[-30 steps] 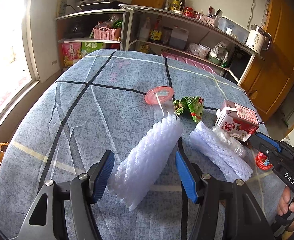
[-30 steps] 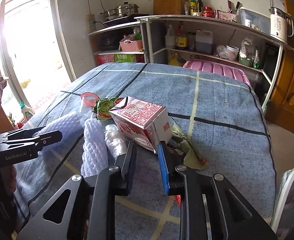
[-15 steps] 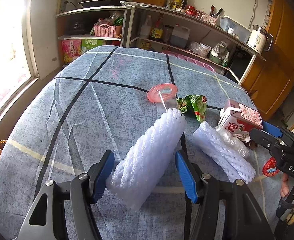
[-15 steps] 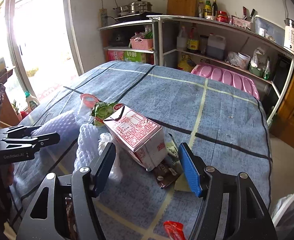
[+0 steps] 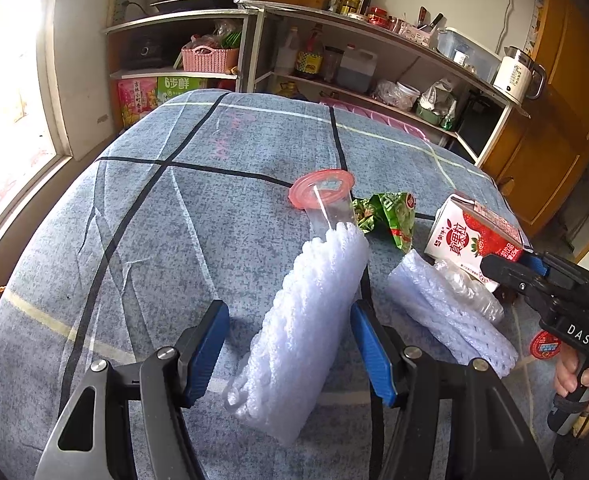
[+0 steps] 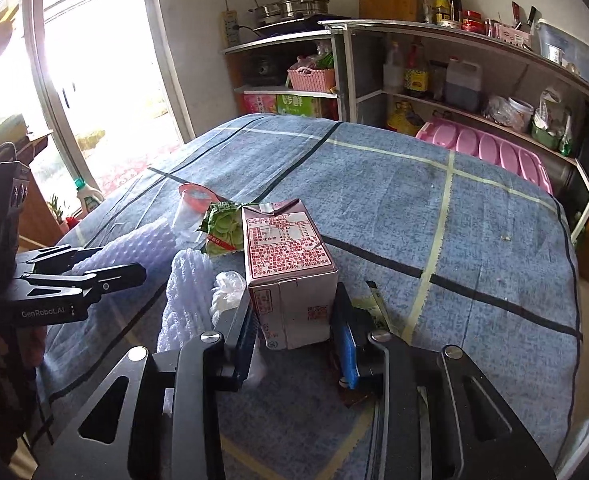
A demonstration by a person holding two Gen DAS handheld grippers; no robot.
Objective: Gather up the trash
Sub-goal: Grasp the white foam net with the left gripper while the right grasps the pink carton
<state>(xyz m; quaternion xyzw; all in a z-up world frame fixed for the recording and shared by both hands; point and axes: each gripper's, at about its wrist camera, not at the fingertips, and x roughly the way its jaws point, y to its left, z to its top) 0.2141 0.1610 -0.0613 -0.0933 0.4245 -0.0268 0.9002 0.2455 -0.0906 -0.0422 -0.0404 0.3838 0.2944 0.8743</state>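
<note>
1. Left gripper [image 5: 290, 356]: released, jaws wide, straddling the foam net [image 5: 302, 328], which lies loose on the table [image 5: 134, 240]. No squeeze on it. Risk: foam is soft and springy; a shallow close could pinch only the top layer and it slips out on the lift.
2. Net's far end touches the clear cup [image 5: 328, 204] with the pink rim. Risk: dragging the net could roll the cup away across the cloth.
3. Green wrapper [image 5: 390, 218] just behind the cup, light and crumpled. Risk: gets pushed farther off by anything that bumps it.
4. Second net [image 5: 446, 316] plus a clear plastic wad [image 6: 228, 288] sit against the carton's left side. Risk: left pad of the right gripper snags them and pulls them along.
5. Right gripper [image 6: 296, 340]: pads either side of the carton [image 6: 290, 268] at its near end; left pad looks touching, right pad close, firm grasp I can't confirm. Risk: carton pivots or crushes if gripped only at the end.
</note>
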